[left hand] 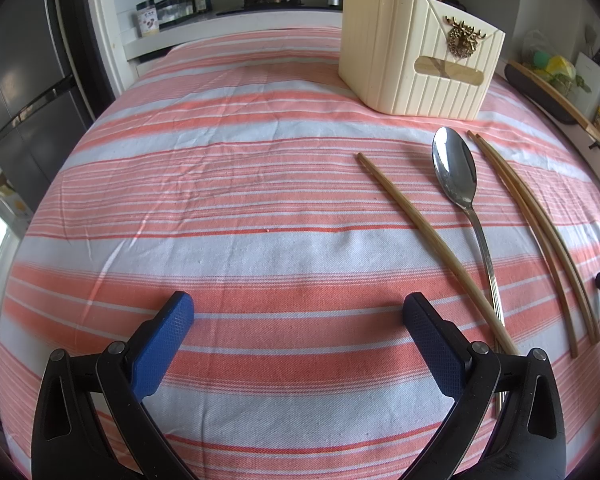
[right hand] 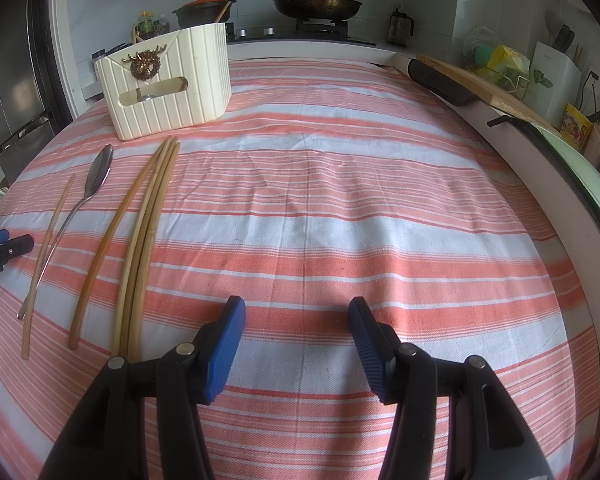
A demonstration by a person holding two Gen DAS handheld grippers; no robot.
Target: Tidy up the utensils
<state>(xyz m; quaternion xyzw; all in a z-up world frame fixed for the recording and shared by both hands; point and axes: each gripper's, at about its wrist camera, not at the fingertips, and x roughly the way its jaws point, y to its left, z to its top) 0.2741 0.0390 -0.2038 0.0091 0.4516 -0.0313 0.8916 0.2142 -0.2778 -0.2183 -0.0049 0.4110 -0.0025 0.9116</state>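
A cream ribbed utensil holder (left hand: 420, 64) (right hand: 168, 84) with a gold deer ornament stands at the far side of the striped tablecloth (left hand: 240, 200). In front of it lie a metal spoon (left hand: 456, 172) (right hand: 100, 172) and wooden chopsticks. One chopstick (left hand: 420, 232) (right hand: 48, 248) lies beside the spoon's handle, and three more chopsticks (right hand: 140, 232) lie right of the spoon. My left gripper (left hand: 298, 312) is open over bare cloth, left of the utensils. My right gripper (right hand: 297, 312) is open over bare cloth, right of the chopsticks, nothing between its fingers.
A stove with a clay pot (right hand: 202, 10) and a frying pan (right hand: 316, 6) stands behind the table. A fridge (left hand: 24, 92) is at the left. A wooden board (right hand: 480, 84) and kitchen clutter line the right counter. The table edge (right hand: 540, 184) curves along the right.
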